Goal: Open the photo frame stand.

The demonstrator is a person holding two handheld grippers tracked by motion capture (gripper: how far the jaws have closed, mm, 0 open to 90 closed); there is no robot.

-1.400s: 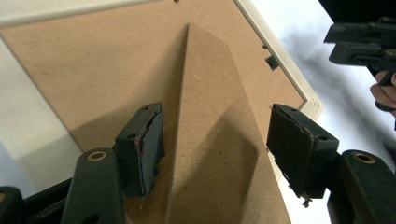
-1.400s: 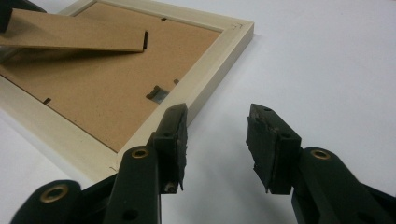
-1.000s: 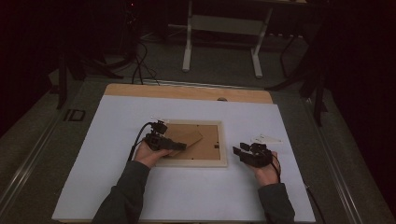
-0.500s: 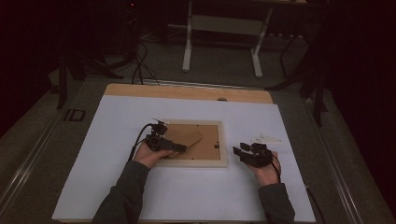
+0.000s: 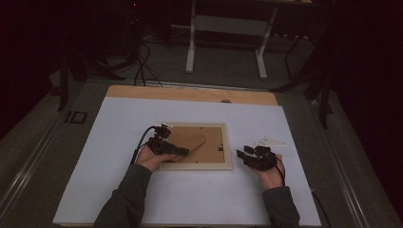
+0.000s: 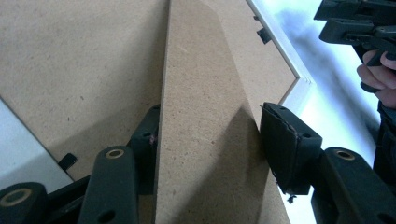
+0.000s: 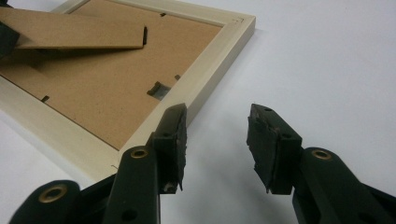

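Observation:
A pale wooden picture frame (image 5: 204, 166) lies face down on the white table, its brown backing board (image 6: 84, 70) up. The brown stand flap (image 5: 190, 140) angles up off the backing. My left gripper (image 5: 183, 151) reaches over the frame's left side. In the left gripper view its jaws (image 6: 208, 135) have just been closing and now press both edges of the stand flap (image 6: 205, 93). My right gripper (image 5: 242, 153) rests on the table just right of the frame. The right gripper (image 7: 217, 140) is open with nothing between its jaws, beside the frame's corner (image 7: 205, 84).
A small white piece (image 5: 271, 141) lies on the table behind the right hand. A wooden strip (image 5: 190, 93) borders the table's far edge. Beyond it stand a metal table base (image 5: 225, 28) and floor cables (image 5: 142, 66). The white cover (image 5: 214, 199) stretches toward the near edge.

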